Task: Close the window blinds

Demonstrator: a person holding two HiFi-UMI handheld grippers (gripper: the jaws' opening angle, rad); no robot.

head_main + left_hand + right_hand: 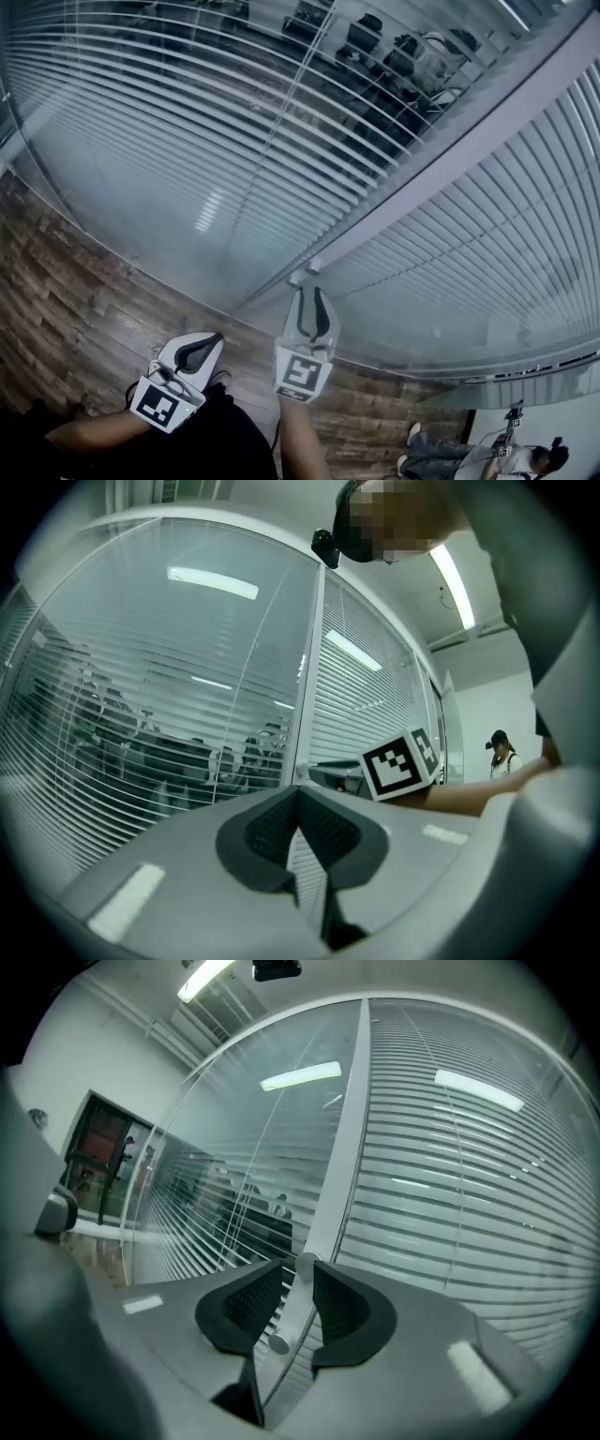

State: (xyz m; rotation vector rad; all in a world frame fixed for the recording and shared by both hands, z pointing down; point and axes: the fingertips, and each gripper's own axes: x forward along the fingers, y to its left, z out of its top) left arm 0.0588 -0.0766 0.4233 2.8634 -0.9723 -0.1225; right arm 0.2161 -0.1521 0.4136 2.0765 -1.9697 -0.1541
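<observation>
- Right gripper view: the right gripper [300, 1267] has its jaws spread. A short white knob [292, 1302] lies between them, and the pads do not seem to clamp it.
- The knob sticks out from the frame [342, 1147] straight ahead of the jaws. The blinds [450, 1194] hang beyond it on both sides, and the slats to the tool's left look half open.
- The knob looks small, stiff, smooth and light. It probably turns on its own axis and could slip in the pads, so the best hold is square across its barrel with the pad middles.
- The slats look thin and easily bent, and seem to sit behind glass, so the knob is the only place to take hold.
- The left gripper [298, 799] has its tips pressed together on nothing and points at the blinds.
</observation>
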